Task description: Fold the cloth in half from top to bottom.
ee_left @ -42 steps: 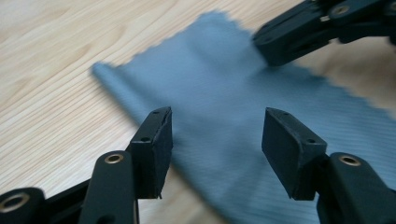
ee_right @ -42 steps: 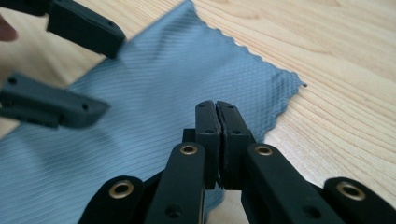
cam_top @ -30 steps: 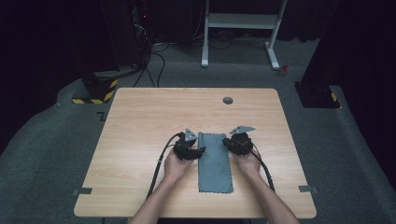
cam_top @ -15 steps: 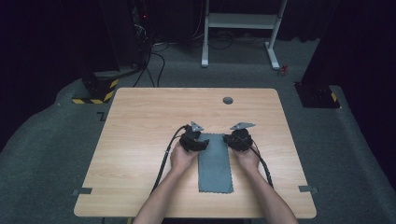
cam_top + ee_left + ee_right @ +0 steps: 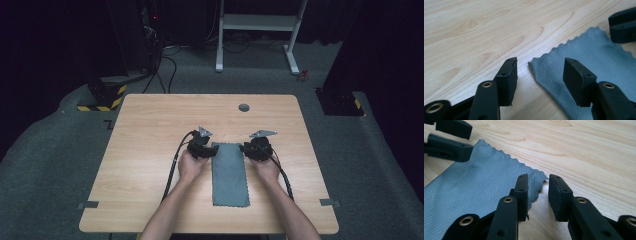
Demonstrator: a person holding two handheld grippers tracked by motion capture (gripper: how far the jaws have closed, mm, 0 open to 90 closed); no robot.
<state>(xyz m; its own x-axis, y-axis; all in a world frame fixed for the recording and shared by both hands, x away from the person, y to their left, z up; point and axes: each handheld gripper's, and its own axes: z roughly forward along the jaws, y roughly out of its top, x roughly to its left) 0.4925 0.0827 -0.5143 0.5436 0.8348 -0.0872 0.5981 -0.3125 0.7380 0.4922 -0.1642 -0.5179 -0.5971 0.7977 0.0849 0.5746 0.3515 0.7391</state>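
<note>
Left tool point(image 5: 539, 72) open, jaws straddling the near-left far corner of the grey cloth point(image 5: 599, 57), one jaw over bare bench point(image 5: 474, 32), nothing pinched yet. Right tool point(image 5: 537, 192) open too, narrower gap, the cloth's other far corner lying right at its jaws. Cloth lies flat as a long strip between both tools. Judgement: approach done; grasping both corners and the fold or lift remain.

Grey-blue, fine-waffle-textured cloth point(image 5: 229, 173) on a light woodgrain table point(image 5: 150, 150).
</note>
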